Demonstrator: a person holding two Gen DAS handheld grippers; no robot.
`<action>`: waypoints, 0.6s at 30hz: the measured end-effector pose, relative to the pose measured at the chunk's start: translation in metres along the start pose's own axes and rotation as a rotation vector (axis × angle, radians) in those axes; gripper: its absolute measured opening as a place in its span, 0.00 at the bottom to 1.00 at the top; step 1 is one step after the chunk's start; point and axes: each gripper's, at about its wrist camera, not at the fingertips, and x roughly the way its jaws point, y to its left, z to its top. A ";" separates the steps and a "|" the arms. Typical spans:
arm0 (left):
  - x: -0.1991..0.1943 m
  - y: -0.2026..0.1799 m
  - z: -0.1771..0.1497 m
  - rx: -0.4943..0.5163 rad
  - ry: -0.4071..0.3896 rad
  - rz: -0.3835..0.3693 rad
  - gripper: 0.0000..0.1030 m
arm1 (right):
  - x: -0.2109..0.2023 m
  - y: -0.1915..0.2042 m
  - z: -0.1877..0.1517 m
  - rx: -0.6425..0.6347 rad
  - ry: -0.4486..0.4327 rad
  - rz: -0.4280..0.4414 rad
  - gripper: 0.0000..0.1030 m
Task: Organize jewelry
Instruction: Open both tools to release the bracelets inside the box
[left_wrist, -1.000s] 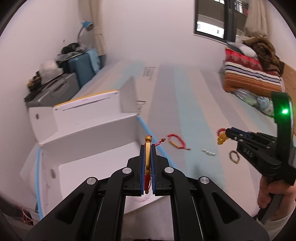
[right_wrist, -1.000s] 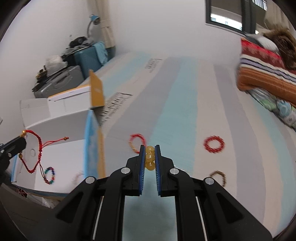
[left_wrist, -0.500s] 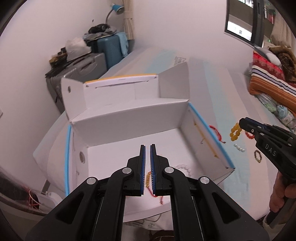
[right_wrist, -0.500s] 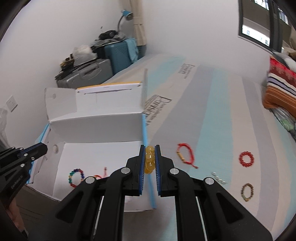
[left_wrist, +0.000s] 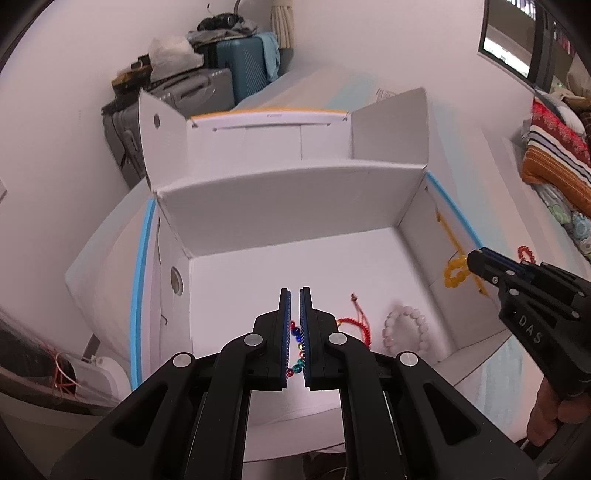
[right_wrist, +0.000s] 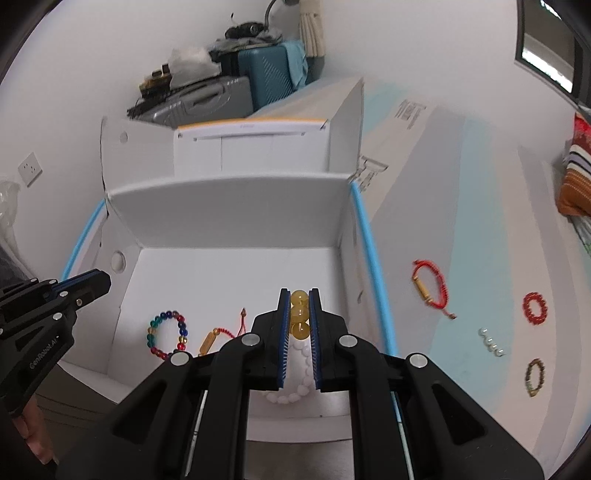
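Box (right_wrist: 229, 206) holds three bracelets (right_wrist: 167, 335); perhaps four outside.

box (right_wrist: 236, 206) open-topped — upright flaps (right_wrist: 343, 129) behind, bracelets (right_wrist: 167, 334) crowd floor

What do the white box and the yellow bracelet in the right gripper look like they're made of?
White box: matte cardboard by its look, with folded flaps and creased edges. Yellow bracelet: glossy translucent beads, amber-like; resin, glass or plastic, unclear which. It sits pinched in the right gripper.

Matt white cardboard box (right_wrist: 229, 206), glossy translucent amber beads (right_wrist: 299, 314), matt black plastic gripper (right_wrist: 298, 332), woven red cord bracelet (right_wrist: 430, 286) at right.
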 end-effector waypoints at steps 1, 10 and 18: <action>0.004 0.002 -0.002 -0.003 0.009 0.002 0.05 | 0.006 0.002 -0.002 -0.002 0.015 0.002 0.09; 0.025 0.010 -0.014 -0.021 0.052 0.004 0.05 | 0.039 0.005 -0.014 0.001 0.092 0.007 0.09; 0.034 0.015 -0.020 -0.042 0.079 0.040 0.22 | 0.045 0.007 -0.017 0.015 0.103 0.026 0.11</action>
